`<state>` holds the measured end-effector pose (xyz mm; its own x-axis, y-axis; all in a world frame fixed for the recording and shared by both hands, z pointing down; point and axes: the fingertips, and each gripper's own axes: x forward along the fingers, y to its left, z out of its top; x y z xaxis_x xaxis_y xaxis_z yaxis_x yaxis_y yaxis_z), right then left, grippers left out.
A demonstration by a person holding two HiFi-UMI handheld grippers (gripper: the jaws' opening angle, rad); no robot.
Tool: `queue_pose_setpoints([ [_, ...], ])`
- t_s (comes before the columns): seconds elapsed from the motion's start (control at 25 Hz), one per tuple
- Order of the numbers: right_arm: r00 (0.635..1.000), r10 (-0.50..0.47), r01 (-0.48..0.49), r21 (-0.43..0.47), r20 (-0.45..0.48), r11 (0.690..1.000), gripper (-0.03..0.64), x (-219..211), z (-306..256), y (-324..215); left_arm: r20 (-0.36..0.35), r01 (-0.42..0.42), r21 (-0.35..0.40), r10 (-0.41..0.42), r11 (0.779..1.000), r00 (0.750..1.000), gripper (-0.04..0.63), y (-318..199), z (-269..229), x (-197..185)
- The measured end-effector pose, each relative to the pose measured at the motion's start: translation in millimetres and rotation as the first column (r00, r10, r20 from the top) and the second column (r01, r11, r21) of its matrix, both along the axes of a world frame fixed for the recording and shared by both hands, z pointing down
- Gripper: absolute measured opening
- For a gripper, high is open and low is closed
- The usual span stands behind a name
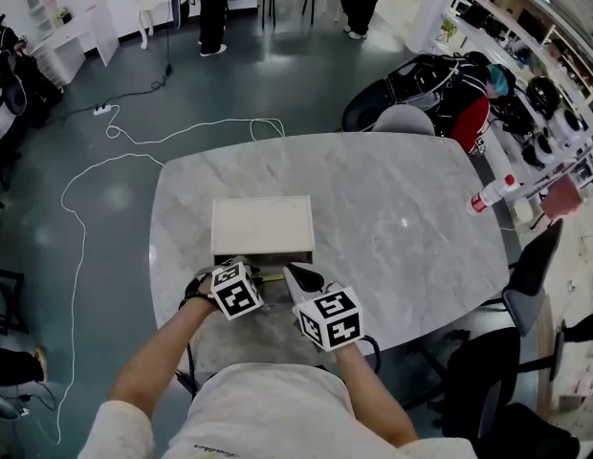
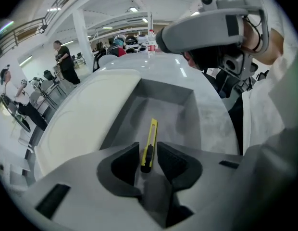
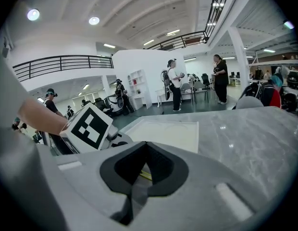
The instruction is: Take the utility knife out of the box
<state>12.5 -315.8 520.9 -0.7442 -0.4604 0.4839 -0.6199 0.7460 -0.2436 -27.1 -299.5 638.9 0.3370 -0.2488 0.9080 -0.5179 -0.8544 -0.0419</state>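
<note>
A flat white box [image 1: 262, 226] lies on the marble table [image 1: 402, 218], with its grey tray [image 2: 185, 117] pulled out toward me. The yellow utility knife [image 2: 151, 141] lies along the tray floor. My left gripper [image 2: 148, 160] is open, its jaws standing narrowly either side of the knife's black near end without touching it. In the head view the left gripper [image 1: 247, 273] and the right gripper [image 1: 301, 277] sit side by side at the tray. The right gripper [image 3: 146, 165] is shut with nothing in it; a sliver of the yellow knife [image 3: 145, 175] shows behind its pads.
A red-and-white bottle [image 1: 491, 196] lies near the table's right edge. Black chairs [image 1: 531, 275] stand to the right and bags [image 1: 440, 84] are piled behind the table. A white cable [image 1: 115, 151] trails over the floor on the left, and people stand further back.
</note>
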Motion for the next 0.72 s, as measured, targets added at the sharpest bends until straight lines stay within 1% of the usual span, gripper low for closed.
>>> queue_pose_setpoints([
  [0.12, 1.0, -0.004, 0.004, -0.007, 0.0, 1.0, 0.005, 6.3, 2.1, -1.2, 0.044, -0.046, -0.02, 0.047, 0.999, 0.998, 0.103, 0.7, 6.9, 3.1],
  [0.4, 1.0, -0.008, 0.008, -0.013, -0.003, 1.0, 0.005, 14.7, 5.3, -6.5, 0.109, -0.089, -0.067, 0.096, 0.994, 0.989, 0.106, -1.1, 19.2, 2.5],
  [0.52, 1.0, -0.009, 0.009, -0.013, -0.003, 1.0, 0.005, 17.9, 5.5, -8.4, 0.118, -0.096, -0.077, 0.105, 0.992, 0.988, 0.106, -1.1, 19.8, 4.7],
  [0.72, 1.0, -0.005, 0.004, -0.01, -0.008, 1.0, 0.005, 16.9, 5.0, -9.1, 0.108, -0.092, -0.091, 0.102, 0.992, 0.989, 0.096, 0.9, 19.8, 2.6],
])
